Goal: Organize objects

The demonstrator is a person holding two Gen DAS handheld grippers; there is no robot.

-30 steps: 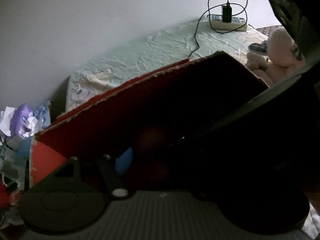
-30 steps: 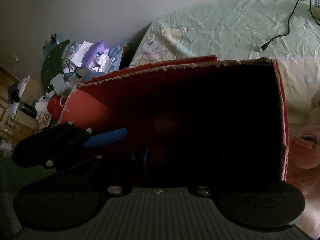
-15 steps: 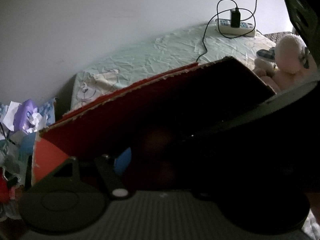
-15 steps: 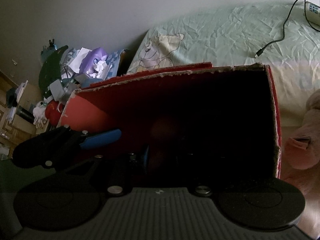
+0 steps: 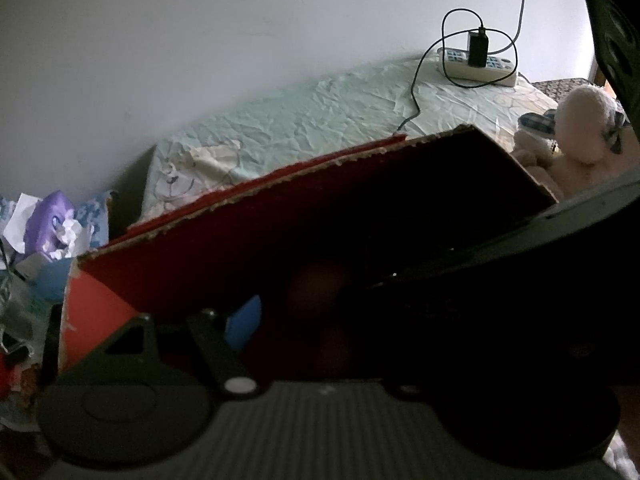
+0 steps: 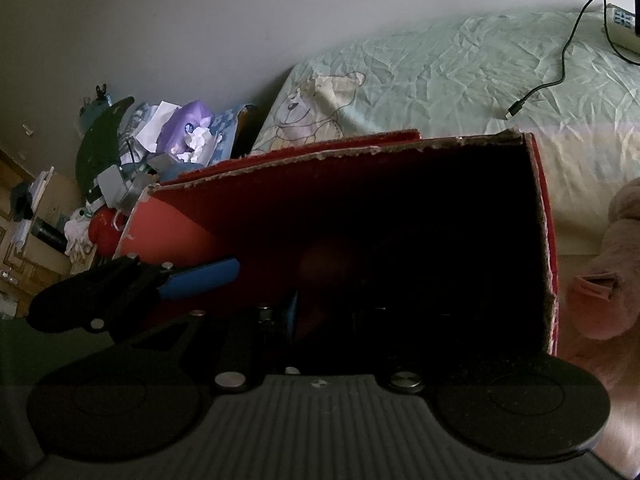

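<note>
A red cardboard box [image 5: 280, 184] stands open towards me in front of the bed; its far wall is lit and its inside is almost black. My left gripper [image 5: 316, 316] reaches into it; only one blue fingertip [image 5: 244, 316] shows, the other is lost in the dark. From the right wrist view the same box [image 6: 360, 152] fills the middle, and the left gripper [image 6: 200, 278] enters from the left. My right gripper [image 6: 332, 312] is also inside, with a thin blue finger edge [image 6: 292, 312] showing. A dim round reddish shape [image 6: 324, 264] sits deep in the box.
Behind the box lies a bed with a pale green sheet [image 5: 320, 120], a power strip [image 5: 476, 64] with a charger and its cable [image 6: 560, 76]. A pink plush toy [image 5: 580, 136] sits to the right. A pile of clutter [image 6: 180, 136] stands at the left.
Both views have drifted slightly, so the box sits a little lower and farther right in the left wrist view. Both grippers stay inside the box.
</note>
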